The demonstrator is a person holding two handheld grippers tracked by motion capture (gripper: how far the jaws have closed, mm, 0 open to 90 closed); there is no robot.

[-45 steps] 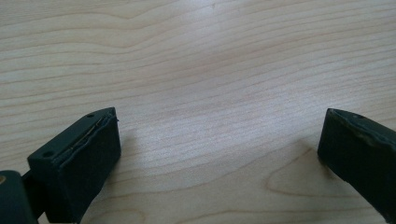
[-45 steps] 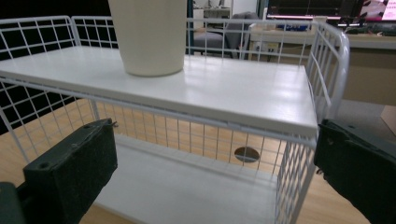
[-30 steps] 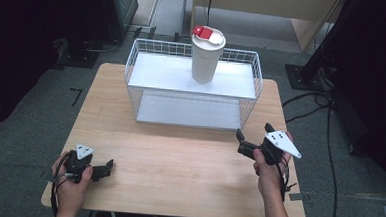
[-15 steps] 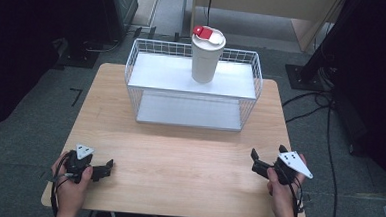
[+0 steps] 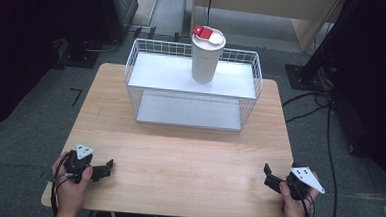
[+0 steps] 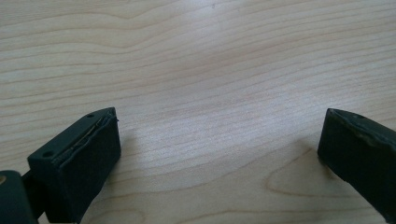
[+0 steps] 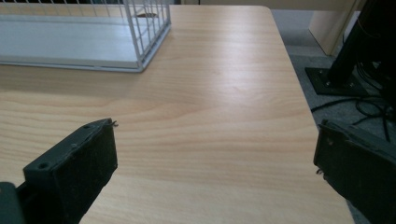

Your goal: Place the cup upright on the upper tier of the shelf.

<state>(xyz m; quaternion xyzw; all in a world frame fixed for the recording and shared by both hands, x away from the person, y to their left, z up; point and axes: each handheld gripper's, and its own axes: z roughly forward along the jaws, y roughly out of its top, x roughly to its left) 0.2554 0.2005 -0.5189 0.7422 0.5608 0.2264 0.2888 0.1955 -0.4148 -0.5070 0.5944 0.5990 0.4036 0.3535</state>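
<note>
A white tumbler with a red-and-white lid stands upright on the top shelf of a white wire rack at the far middle of the wooden table. My left gripper rests at the near left corner, jaws wide apart over bare wood. My right gripper sits at the near right edge, also open with nothing between its jaws; in the right gripper view the rack's lower corner lies ahead to the left.
The rack's lower shelf holds nothing. Past the table's right edge, black cables and a black stand base lie on the grey floor. Dark equipment stands at the back left.
My right gripper has drawn back from near the rack's front right to the table's near right edge. The left gripper has stayed put.
</note>
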